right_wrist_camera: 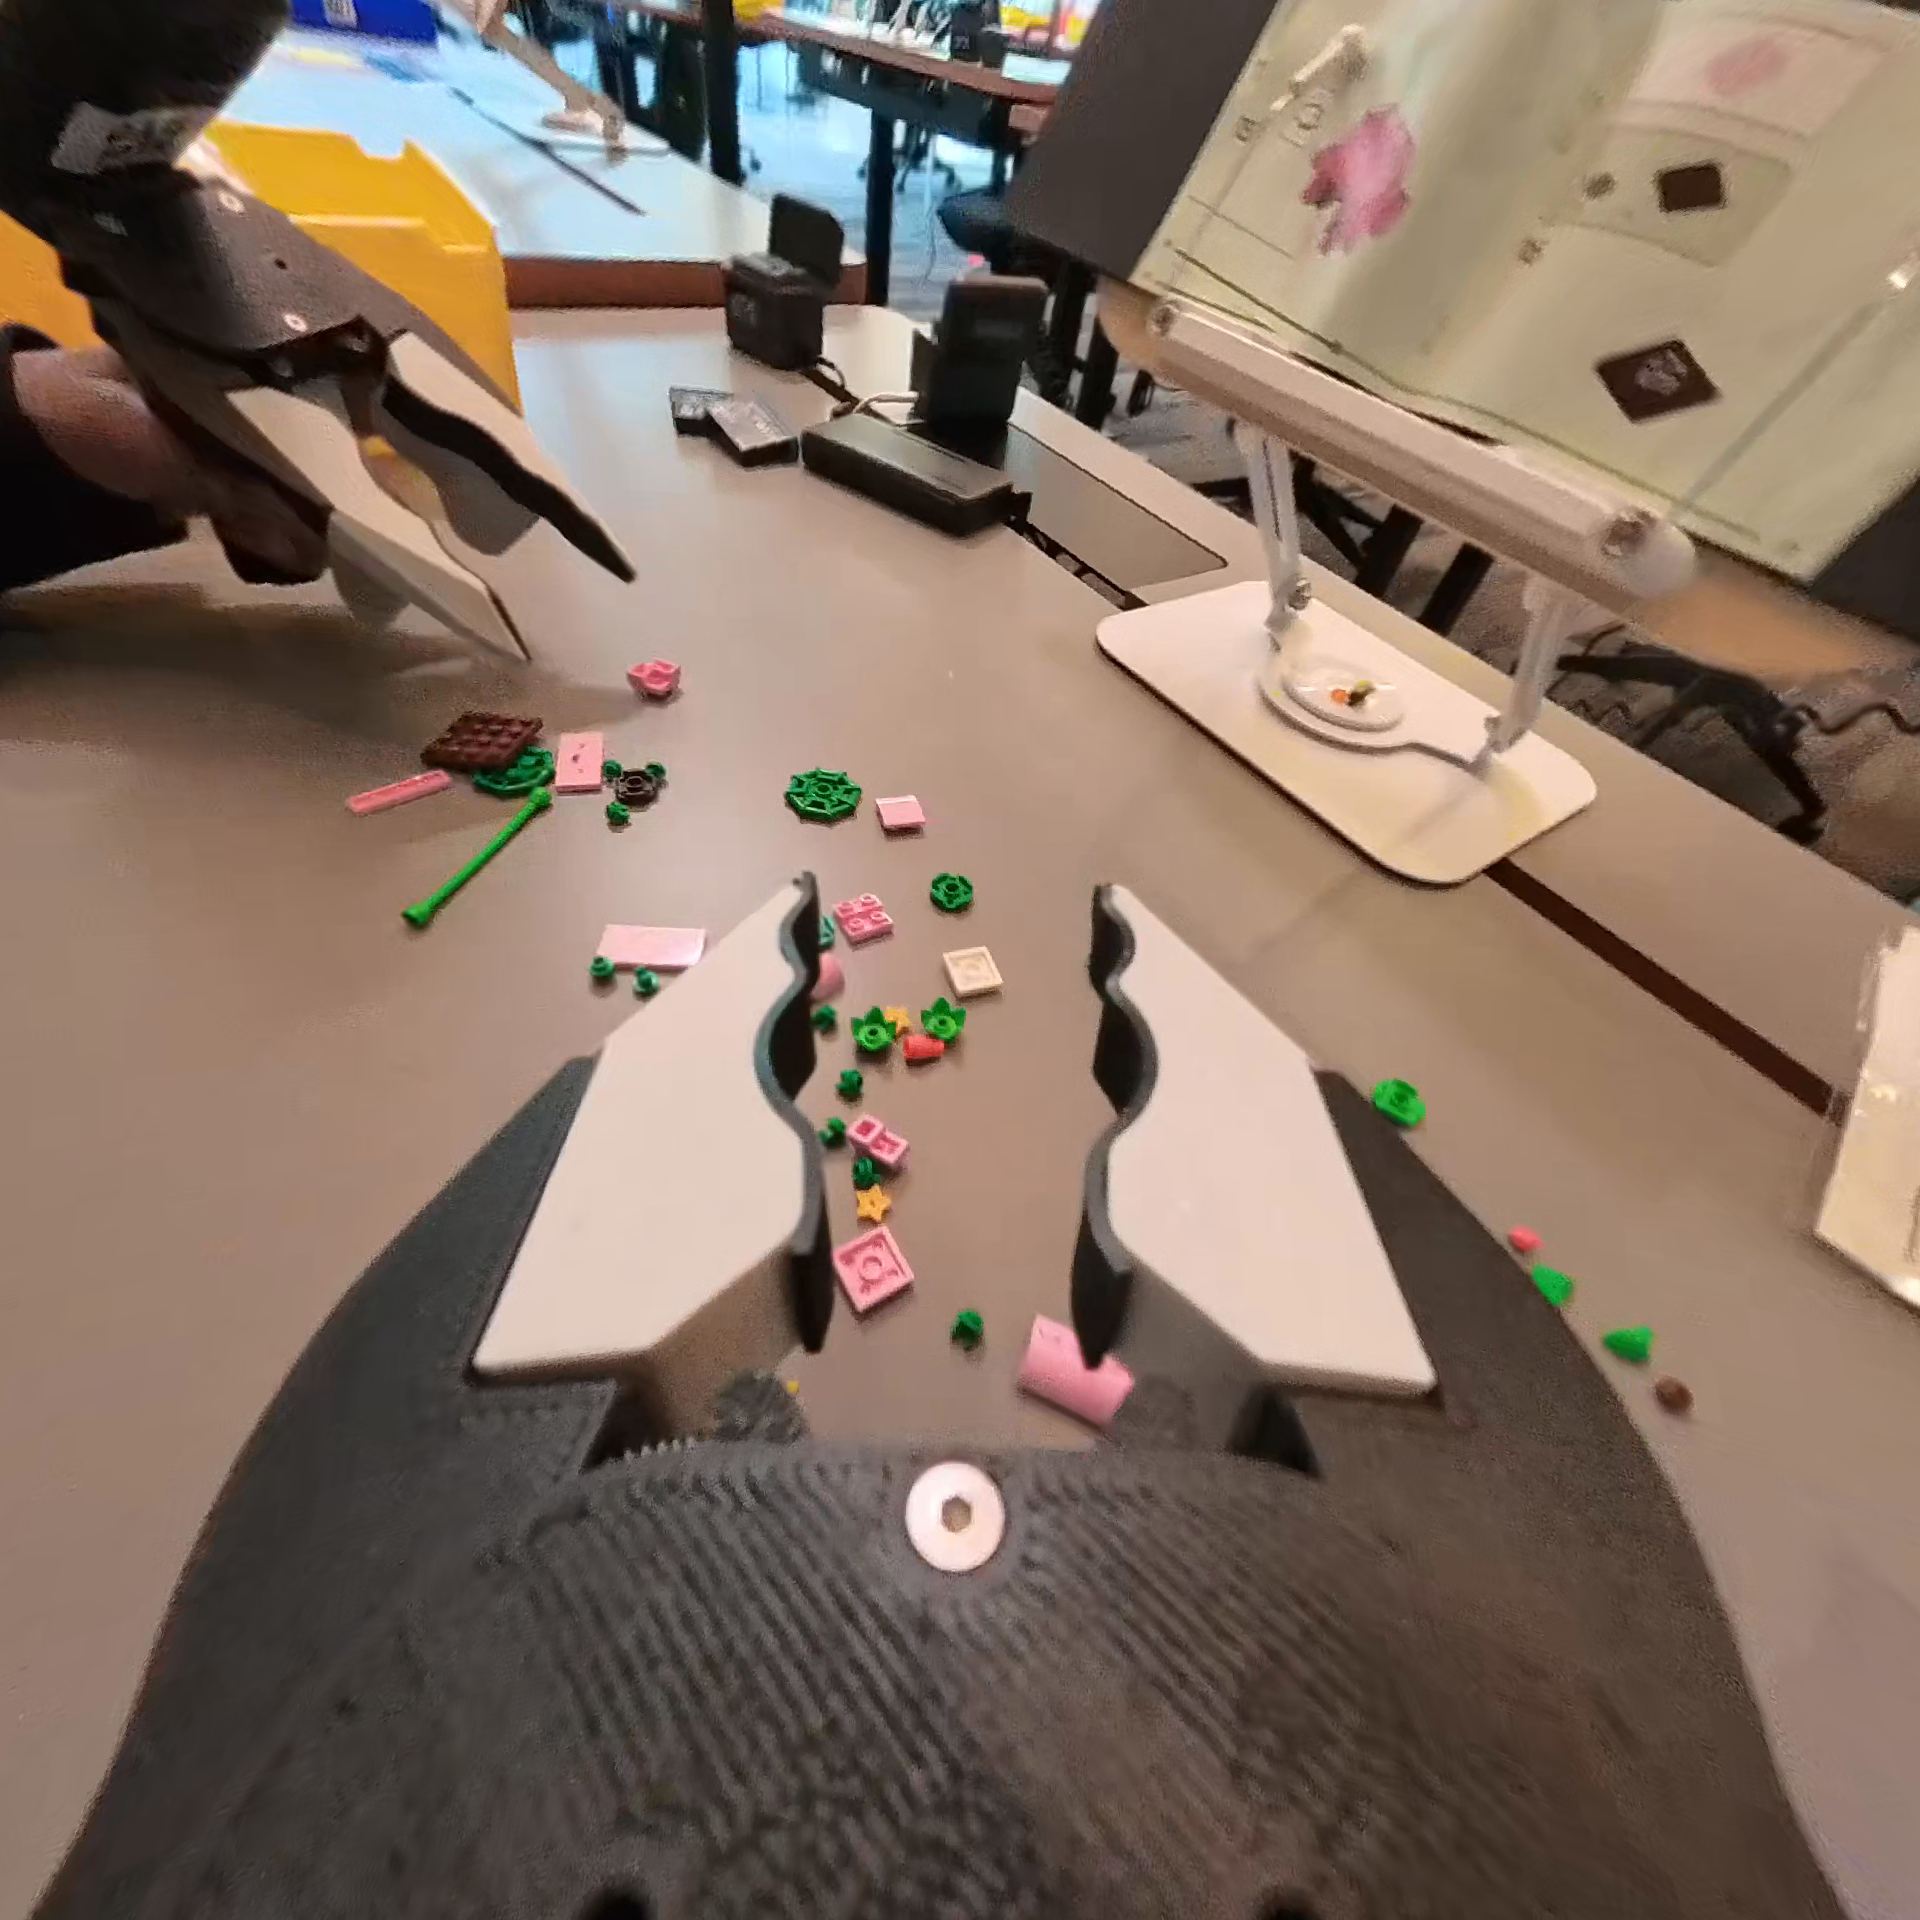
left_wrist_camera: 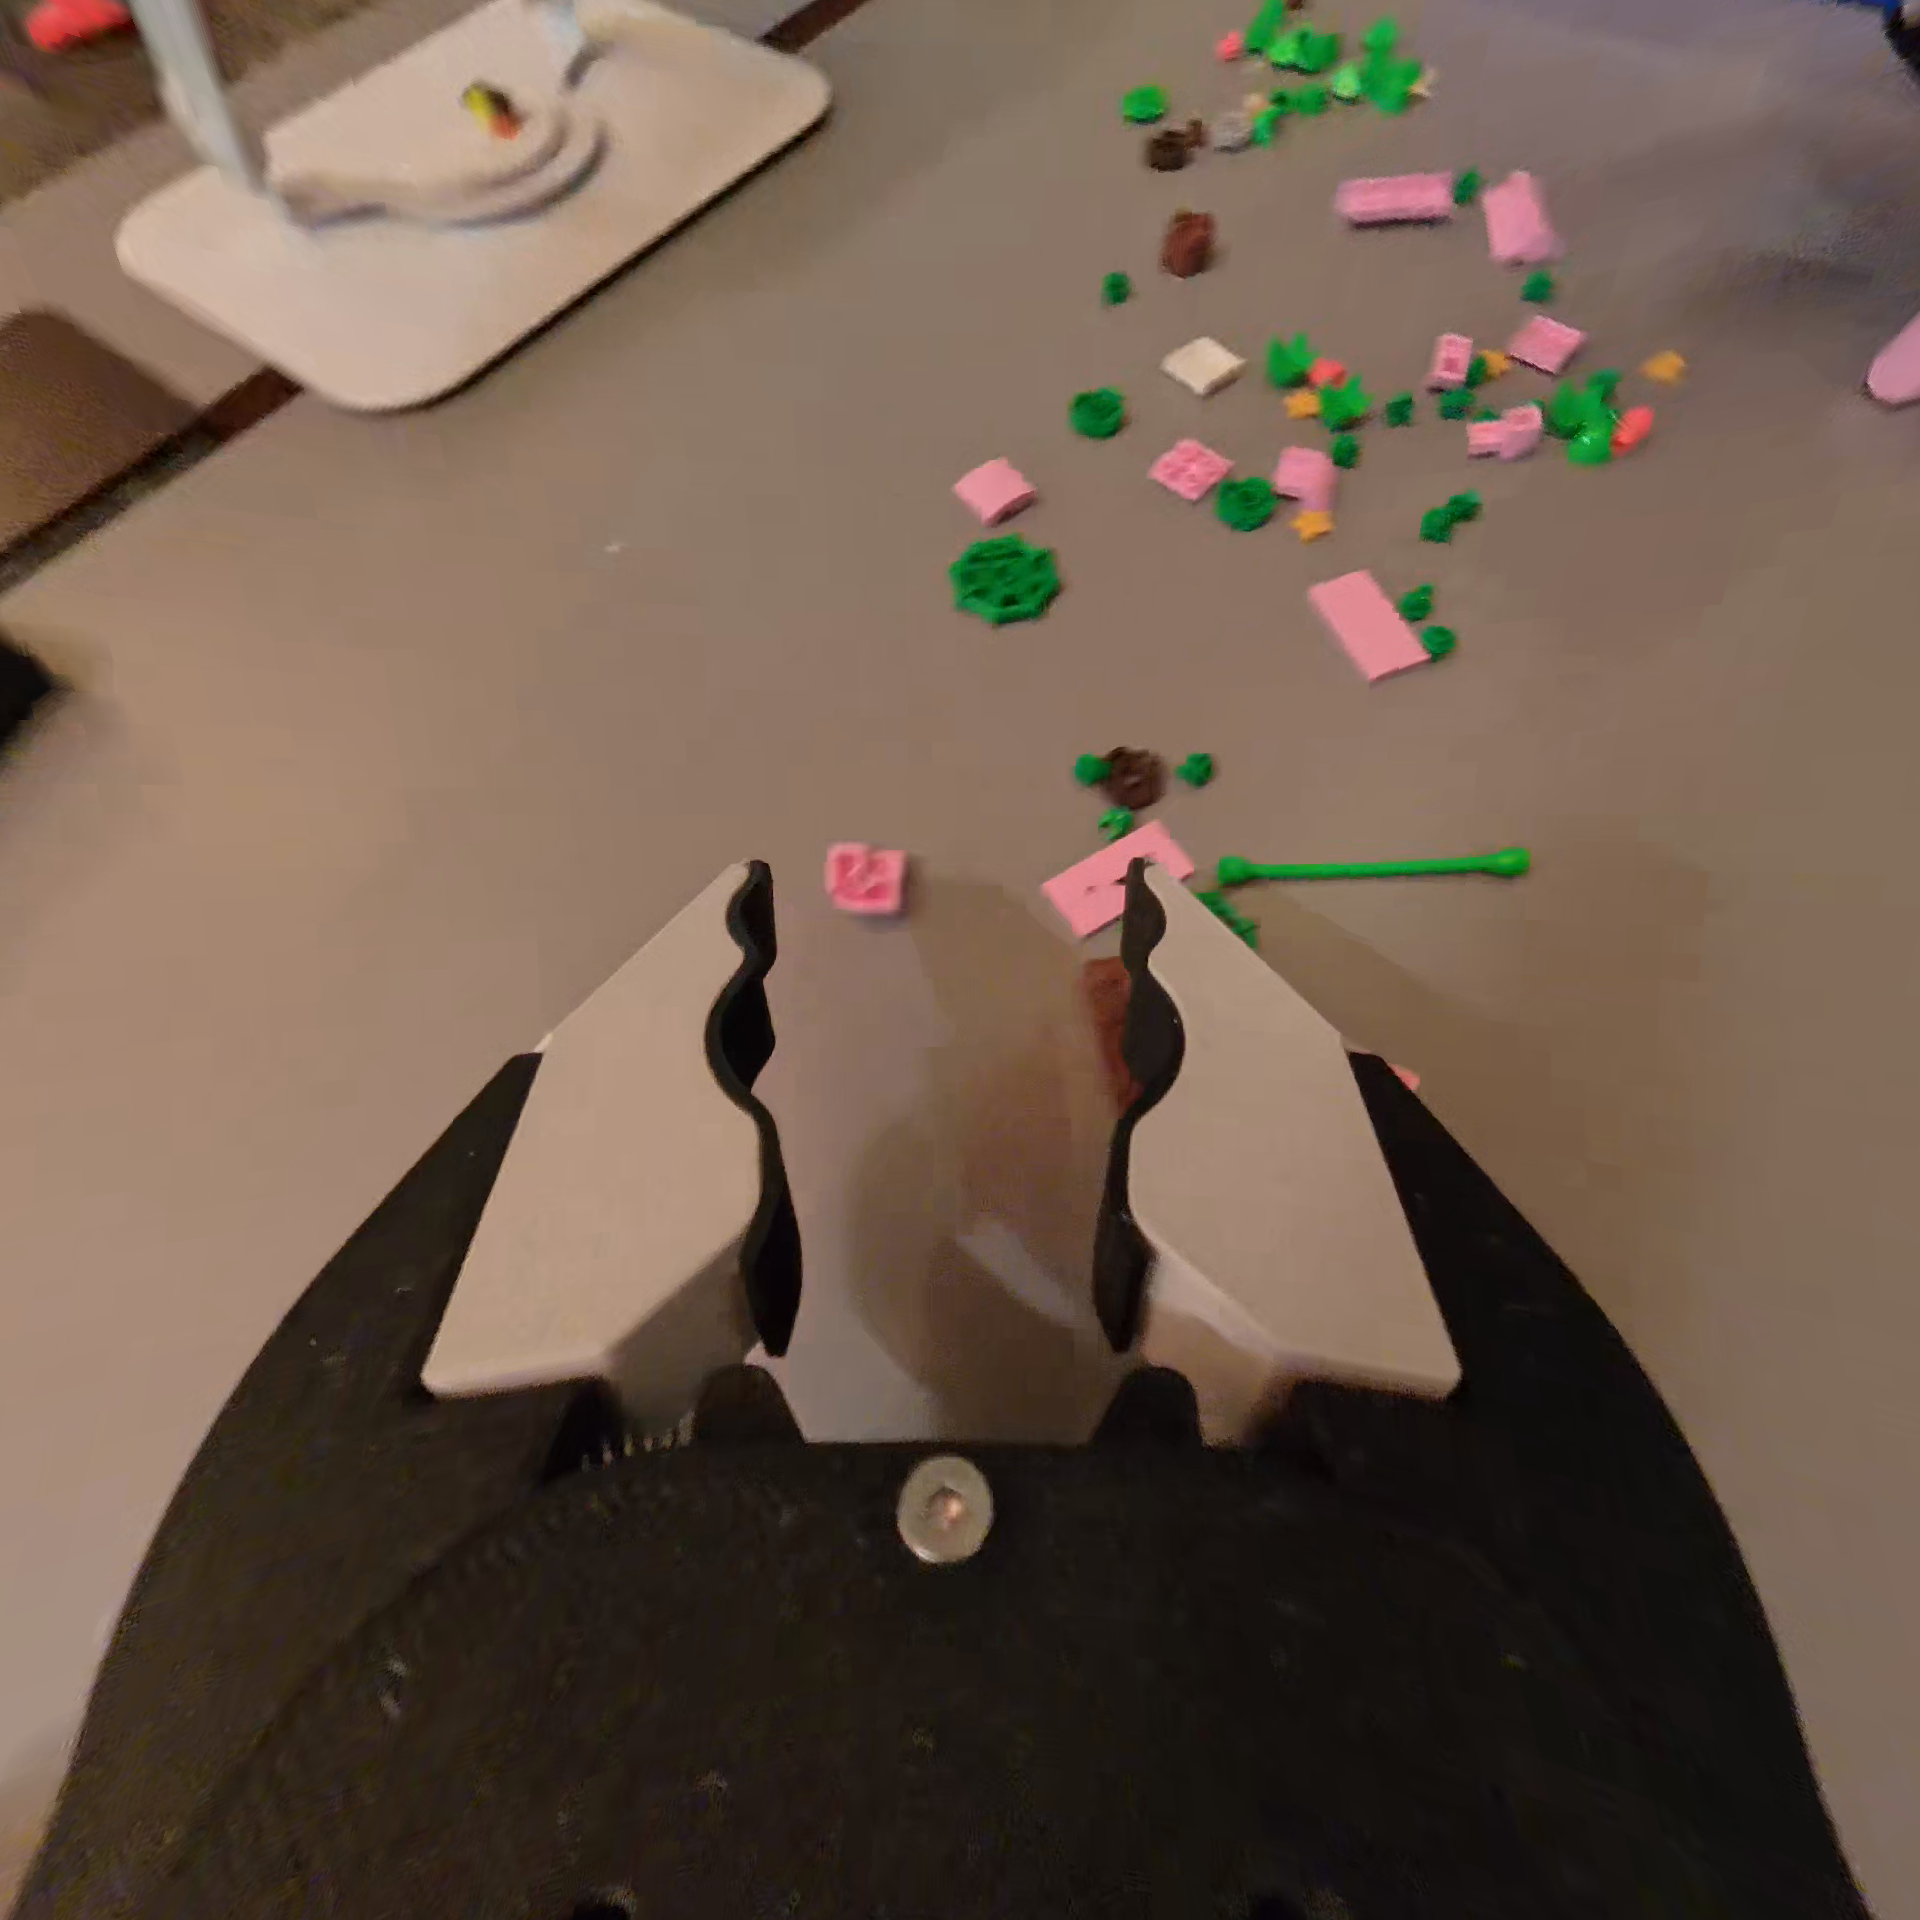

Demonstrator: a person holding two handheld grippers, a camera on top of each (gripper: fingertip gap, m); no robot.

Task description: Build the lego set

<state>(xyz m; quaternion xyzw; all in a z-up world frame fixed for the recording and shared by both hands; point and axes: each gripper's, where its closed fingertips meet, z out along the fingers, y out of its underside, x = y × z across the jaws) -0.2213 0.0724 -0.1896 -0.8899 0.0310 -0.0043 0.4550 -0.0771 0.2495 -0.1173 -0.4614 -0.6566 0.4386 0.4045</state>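
On grey table (right_wrist_camera: pixel 1039 665): loose lego pieces (right_wrist_camera: pixel 871 1143), both claws empty, agape

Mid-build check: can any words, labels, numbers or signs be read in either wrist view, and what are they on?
No text can be read in either view.
Instruction sheet on the stand: print too blurred to read.
Label on the blue box: too small to read.
Black device at the back of the table: any markings are too small to read.
Lego pieces: no print seen.
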